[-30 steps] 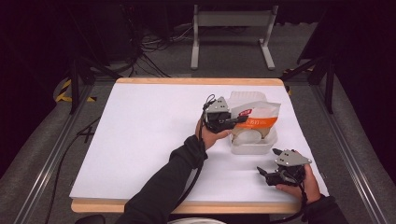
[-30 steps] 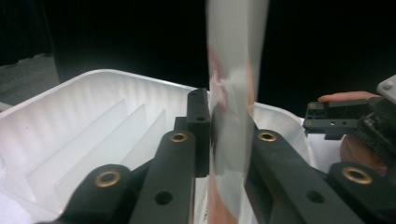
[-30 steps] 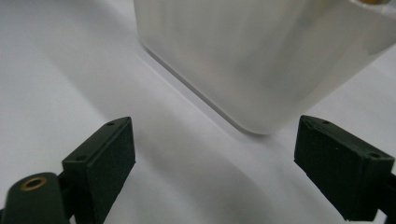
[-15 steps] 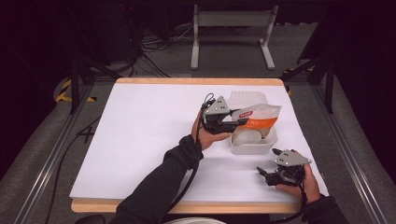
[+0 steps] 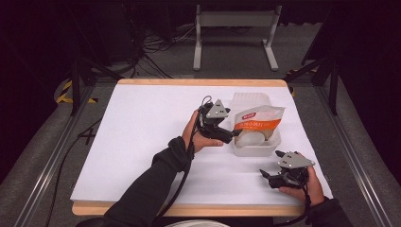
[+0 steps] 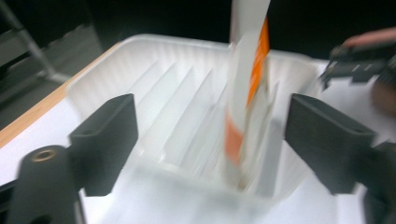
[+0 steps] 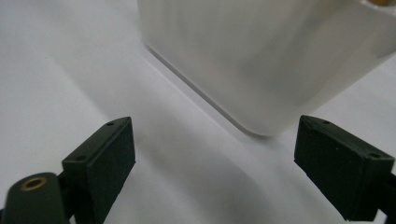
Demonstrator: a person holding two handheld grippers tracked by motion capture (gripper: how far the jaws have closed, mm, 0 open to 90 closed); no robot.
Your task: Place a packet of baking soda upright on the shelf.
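Apparently placement done — left gripper (image 5: 228, 136) at tray's left rim, jaws just opened wide, gripping nothing; orange-and-white pouch (image 5: 257, 120) between them, untouched. Pouch: glossy crinkled film, lying across translucent ribbed plastic tray (image 5: 253, 150), right of table centre. Right gripper (image 5: 272, 178) near tray's front corner — agape, empty. Left: withdrawal only, probably.

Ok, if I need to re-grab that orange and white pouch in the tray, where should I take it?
Probably the pouch by its thin upper edge, coming from the left gripper's side. It stands edge-on between those open fingers, which have just been opening, and its lower part sits inside the ribbed tray.
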